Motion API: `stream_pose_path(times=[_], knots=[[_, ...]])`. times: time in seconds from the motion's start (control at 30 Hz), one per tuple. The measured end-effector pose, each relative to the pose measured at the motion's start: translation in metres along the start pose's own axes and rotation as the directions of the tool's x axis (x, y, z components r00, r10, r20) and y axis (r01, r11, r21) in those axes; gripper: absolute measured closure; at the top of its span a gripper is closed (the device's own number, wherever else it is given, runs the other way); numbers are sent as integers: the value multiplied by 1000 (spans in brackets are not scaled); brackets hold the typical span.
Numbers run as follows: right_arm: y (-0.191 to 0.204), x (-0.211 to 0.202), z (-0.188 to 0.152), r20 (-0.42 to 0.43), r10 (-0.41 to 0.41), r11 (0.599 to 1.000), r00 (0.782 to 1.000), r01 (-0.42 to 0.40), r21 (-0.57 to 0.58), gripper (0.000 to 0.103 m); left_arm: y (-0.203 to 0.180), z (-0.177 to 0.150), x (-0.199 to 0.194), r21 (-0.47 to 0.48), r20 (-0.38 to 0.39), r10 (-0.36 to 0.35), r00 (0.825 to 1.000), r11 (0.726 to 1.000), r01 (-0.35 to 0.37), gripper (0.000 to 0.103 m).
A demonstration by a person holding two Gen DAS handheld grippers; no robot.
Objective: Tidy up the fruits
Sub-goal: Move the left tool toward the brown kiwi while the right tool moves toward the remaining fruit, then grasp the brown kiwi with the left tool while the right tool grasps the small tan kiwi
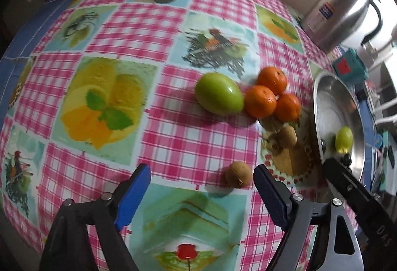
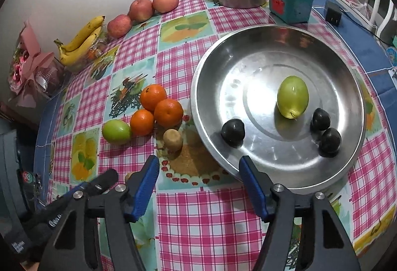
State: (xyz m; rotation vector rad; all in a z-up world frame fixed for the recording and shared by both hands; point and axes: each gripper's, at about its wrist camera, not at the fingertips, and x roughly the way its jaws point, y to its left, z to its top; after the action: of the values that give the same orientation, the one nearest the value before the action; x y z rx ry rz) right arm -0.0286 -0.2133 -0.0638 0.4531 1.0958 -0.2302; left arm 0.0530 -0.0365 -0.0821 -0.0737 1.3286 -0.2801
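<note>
On a checked tablecloth (image 2: 203,216), the left gripper (image 1: 202,186) hangs open and empty beside a kiwi (image 1: 238,174); green fruit (image 2: 116,132), oranges (image 2: 161,109); right gripper (image 2: 199,184) open, empty, near the steel bowl's (image 2: 206,77) rim.

We saw a tablecloth (image 2: 203,219) in pink-and-white check, set with pale blue and green picture squares of yellow and orange fruit, and a plain blue border along its edges. The pan (image 2: 208,87) was bare silver. In it lay one yellow-green fruit (image 2: 292,96) and three near-black ones (image 2: 232,132). Near the pan's rim on the cloth were three bright oranges (image 2: 168,112), a green fruit (image 2: 116,132) and brown kiwis (image 2: 173,139). By the far edge we noted yellow bananas (image 2: 82,41) and pinkish-red apples (image 2: 141,9). Both grippers' pads (image 2: 146,189) were blue on black.
</note>
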Motion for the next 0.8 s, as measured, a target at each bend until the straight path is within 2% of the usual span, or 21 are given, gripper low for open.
stream_pose_path(times=[0.2,0.47,0.63,0.8], knots=[[2,0,0,-1,5,1000,1000,-5,-5,35,-13,-2,9,50,-33,-17,999,999,18,31],[3,1,-1,-4,2,1000,1000,-2,-11,35,-27,-2,16,97,-51,-39,998,994,44,61],[4,2,-1,-4,1,1000,1000,-1,-11,35,-34,-4,16,120,-54,-50,997,991,56,75],[4,2,0,-9,2,1000,1000,-2,-13,35,-39,-2,19,127,-48,-47,998,991,53,75]])
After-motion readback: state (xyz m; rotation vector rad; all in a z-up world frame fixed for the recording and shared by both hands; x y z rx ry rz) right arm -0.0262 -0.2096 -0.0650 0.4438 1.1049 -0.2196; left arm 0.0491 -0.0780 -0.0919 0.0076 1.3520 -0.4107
